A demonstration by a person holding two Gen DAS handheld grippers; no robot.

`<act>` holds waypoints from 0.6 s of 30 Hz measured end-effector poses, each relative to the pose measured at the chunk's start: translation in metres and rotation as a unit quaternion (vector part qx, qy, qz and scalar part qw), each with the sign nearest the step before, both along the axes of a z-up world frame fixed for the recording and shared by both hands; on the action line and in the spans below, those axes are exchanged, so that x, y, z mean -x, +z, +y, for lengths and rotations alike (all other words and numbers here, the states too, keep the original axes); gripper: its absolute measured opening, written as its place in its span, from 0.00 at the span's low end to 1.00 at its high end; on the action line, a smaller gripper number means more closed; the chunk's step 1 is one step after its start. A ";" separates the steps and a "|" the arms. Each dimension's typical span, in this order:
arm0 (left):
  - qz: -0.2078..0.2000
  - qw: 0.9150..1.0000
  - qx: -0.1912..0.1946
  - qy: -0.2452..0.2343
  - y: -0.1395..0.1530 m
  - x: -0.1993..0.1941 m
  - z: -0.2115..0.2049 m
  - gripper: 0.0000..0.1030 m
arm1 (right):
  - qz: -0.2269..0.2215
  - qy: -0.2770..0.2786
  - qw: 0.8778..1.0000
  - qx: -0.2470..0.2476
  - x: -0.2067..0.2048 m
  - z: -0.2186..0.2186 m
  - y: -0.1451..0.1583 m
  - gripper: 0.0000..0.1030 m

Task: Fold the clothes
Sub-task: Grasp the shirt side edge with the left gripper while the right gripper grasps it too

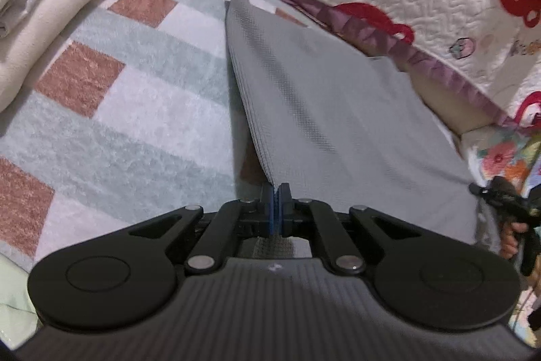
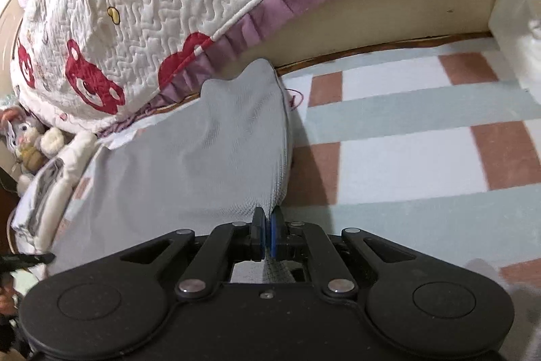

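Left gripper (image 1: 279, 207): fingers closed tight, blue pads pinched on an edge of the grey garment (image 1: 324, 110). Right gripper (image 2: 267, 239): fingers likewise closed on another edge of the same garment (image 2: 203, 164). Garment is held spread between both, above the checked blanket (image 1: 135, 124) on the bed, beside a quilted bear-print cover (image 2: 135, 5). No containers seen.

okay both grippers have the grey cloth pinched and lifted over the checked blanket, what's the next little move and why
Probably carry both held corners forward together toward the far edge, then lower them. The left gripper and right gripper are each shut on the grey waffle-knit cloth, which hangs raised and taut between them above the pink-and-green checked blanket, its far end resting near the quilted bear-print cover.
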State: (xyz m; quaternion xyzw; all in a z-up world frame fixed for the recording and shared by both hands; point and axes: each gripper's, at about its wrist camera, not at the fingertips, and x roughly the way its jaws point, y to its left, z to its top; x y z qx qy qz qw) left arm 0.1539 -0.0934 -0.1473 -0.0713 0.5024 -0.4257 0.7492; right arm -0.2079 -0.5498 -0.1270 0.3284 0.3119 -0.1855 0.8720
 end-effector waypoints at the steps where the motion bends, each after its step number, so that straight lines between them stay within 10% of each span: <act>1: 0.004 1.000 -0.002 -0.006 -0.002 0.000 0.000 0.03 | 0.005 -0.001 1.000 0.003 0.001 -0.001 -0.001 0.05; 10: 0.070 0.995 -0.013 -0.064 -0.033 0.001 -0.016 0.49 | 0.041 0.015 0.999 -0.013 -0.011 -0.007 -0.014 0.06; 18: 0.102 0.994 0.023 -0.034 -0.048 -0.016 -0.022 0.46 | 0.040 0.023 0.997 -0.060 -0.014 -0.013 -0.024 0.20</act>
